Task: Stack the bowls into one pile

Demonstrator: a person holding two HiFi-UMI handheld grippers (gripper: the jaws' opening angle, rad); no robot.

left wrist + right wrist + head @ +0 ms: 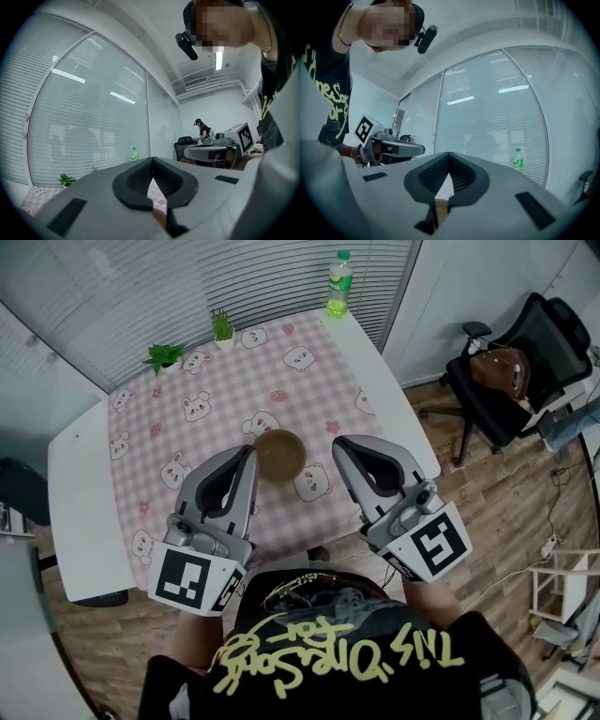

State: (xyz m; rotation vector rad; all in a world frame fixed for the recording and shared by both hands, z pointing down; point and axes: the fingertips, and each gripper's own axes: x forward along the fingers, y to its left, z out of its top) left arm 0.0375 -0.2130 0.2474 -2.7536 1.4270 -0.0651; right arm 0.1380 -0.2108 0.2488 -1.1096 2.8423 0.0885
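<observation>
A brown bowl (pixel 279 454) sits on the pink checked cloth (pixel 216 390) near the table's front; from above I cannot tell whether others are nested in it. My left gripper (pixel 249 453) hovers just left of the bowl, held level and shut with nothing in it. My right gripper (pixel 339 442) hovers to the bowl's right, also shut and empty. In the left gripper view the closed jaws (pixel 151 160) leave only a slit, showing cloth and a brown sliver of the bowl (pixel 160 221). The right gripper view shows its jaws (pixel 449 154) shut, with the bowl (pixel 440 207) below.
A green bottle (pixel 339 284) stands at the table's far corner, and two small plants (pixel 164 356) (pixel 222 327) along the far edge by the blinds. A black office chair with a brown bag (pixel 506 371) stands to the right on the wooden floor. Another person (pixel 202 131) stands far off.
</observation>
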